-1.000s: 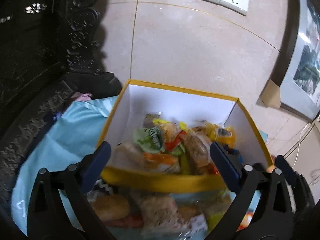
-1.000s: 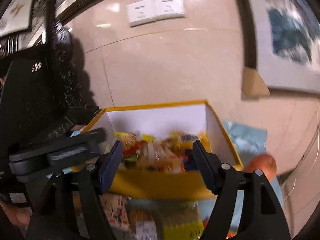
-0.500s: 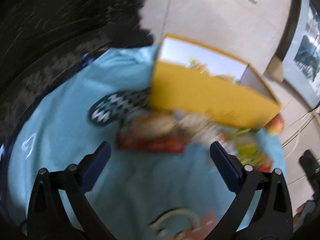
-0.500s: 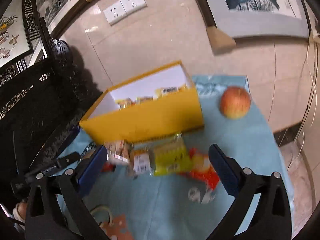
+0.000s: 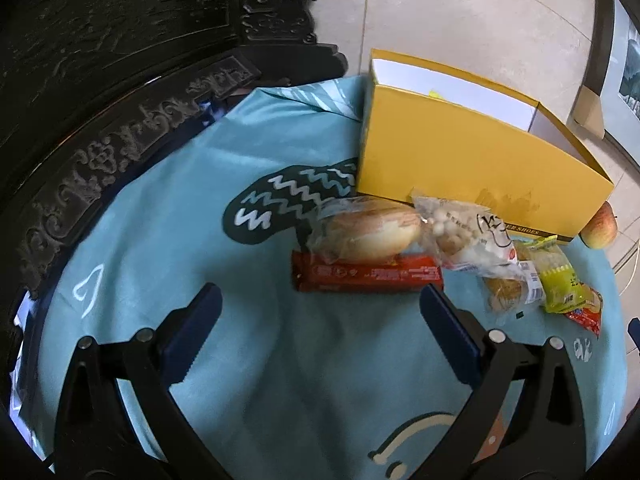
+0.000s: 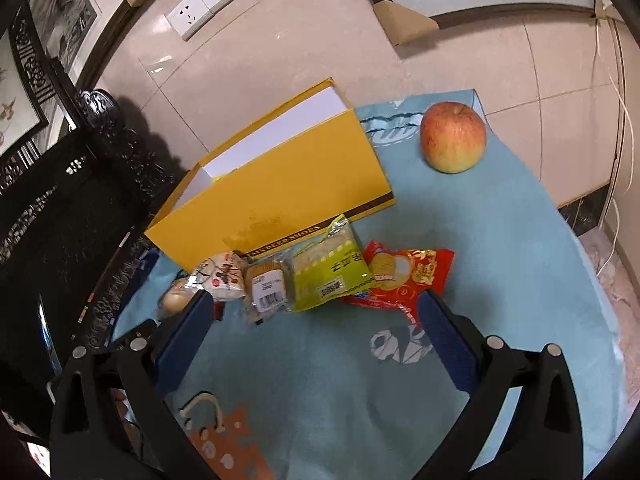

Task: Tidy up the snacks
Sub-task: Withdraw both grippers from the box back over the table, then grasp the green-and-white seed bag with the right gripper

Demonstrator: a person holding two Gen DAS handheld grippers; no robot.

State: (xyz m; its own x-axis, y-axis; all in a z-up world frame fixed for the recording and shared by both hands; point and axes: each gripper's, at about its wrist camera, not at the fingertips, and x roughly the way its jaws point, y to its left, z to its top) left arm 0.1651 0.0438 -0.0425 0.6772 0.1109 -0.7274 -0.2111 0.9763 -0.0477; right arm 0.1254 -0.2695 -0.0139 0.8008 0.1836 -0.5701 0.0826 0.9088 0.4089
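Observation:
A yellow shoe box [image 5: 472, 160] [image 6: 280, 188] stands on the blue tablecloth [image 5: 180, 216], its inside mostly hidden from here. Several wrapped snacks lie in a row before it: a bagged bun [image 5: 368, 232], a red bar [image 5: 368, 276], a white pastry bag [image 5: 476, 240] [image 6: 220, 276], a small cake [image 6: 268, 284], a green packet [image 6: 330, 270] [image 5: 558, 280] and a red packet [image 6: 404, 276]. My left gripper [image 5: 320, 308] hangs open just short of the red bar. My right gripper [image 6: 316, 312] stands open just in front of the packets, holding nothing.
An apple [image 6: 454, 138] [image 5: 600, 226] sits on the cloth right of the box. Dark carved wooden furniture [image 5: 120, 60] rims the table on the left. A tiled wall with sockets [image 6: 206, 4] and framed pictures stands behind.
Both grippers have pulled back and down from over the box. The box's contents no longer show, and the snacks on the cloth lie in front of the fingers. The right jaws widened.

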